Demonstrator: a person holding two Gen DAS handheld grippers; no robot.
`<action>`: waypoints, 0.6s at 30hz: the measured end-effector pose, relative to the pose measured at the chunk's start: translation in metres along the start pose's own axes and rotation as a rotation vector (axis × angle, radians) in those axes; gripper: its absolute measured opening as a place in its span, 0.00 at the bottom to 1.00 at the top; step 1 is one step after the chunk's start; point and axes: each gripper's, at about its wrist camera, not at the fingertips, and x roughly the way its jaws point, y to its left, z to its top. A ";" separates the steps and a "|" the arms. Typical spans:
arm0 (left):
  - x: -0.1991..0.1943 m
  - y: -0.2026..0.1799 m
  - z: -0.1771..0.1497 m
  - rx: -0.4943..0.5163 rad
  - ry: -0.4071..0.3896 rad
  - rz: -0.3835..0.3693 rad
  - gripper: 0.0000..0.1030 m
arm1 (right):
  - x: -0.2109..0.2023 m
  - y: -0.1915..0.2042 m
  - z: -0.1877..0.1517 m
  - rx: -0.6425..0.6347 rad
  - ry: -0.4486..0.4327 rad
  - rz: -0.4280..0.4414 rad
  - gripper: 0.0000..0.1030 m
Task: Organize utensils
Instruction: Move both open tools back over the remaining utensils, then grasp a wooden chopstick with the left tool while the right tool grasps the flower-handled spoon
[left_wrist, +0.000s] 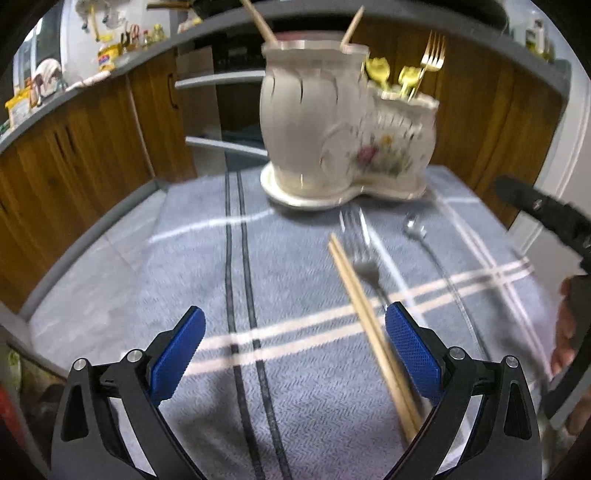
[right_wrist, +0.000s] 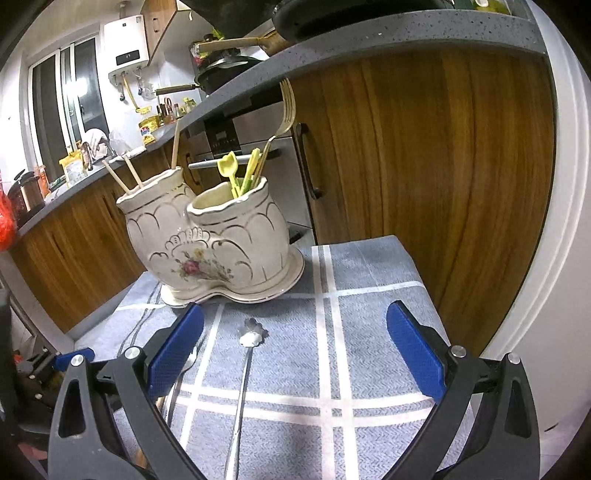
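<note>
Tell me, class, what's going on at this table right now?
A person with two hand-held grippers is sorting utensils into a ceramic holder. The left gripper and right gripper are both open and hold nothing. Chopsticks, a fork and a spoon lie on the cloth.

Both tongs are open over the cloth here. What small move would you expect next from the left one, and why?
Probably shift the left tongs rightward to straddle the wooden chopsticks, then close. The pair lies loose on the blue checked cloth against the right finger's inner pad, not centred, and the ceramic holder's taller compartment already holds chopsticks.
</note>
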 end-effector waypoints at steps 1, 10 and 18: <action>0.003 0.000 -0.001 -0.004 0.014 -0.003 0.93 | 0.000 0.000 0.000 0.002 0.003 -0.001 0.95; 0.013 -0.007 -0.005 0.013 0.075 0.007 0.85 | 0.001 -0.003 0.001 -0.001 0.011 -0.003 0.95; 0.008 -0.016 -0.003 0.034 0.079 -0.026 0.66 | 0.005 -0.004 0.001 -0.007 0.022 -0.002 0.95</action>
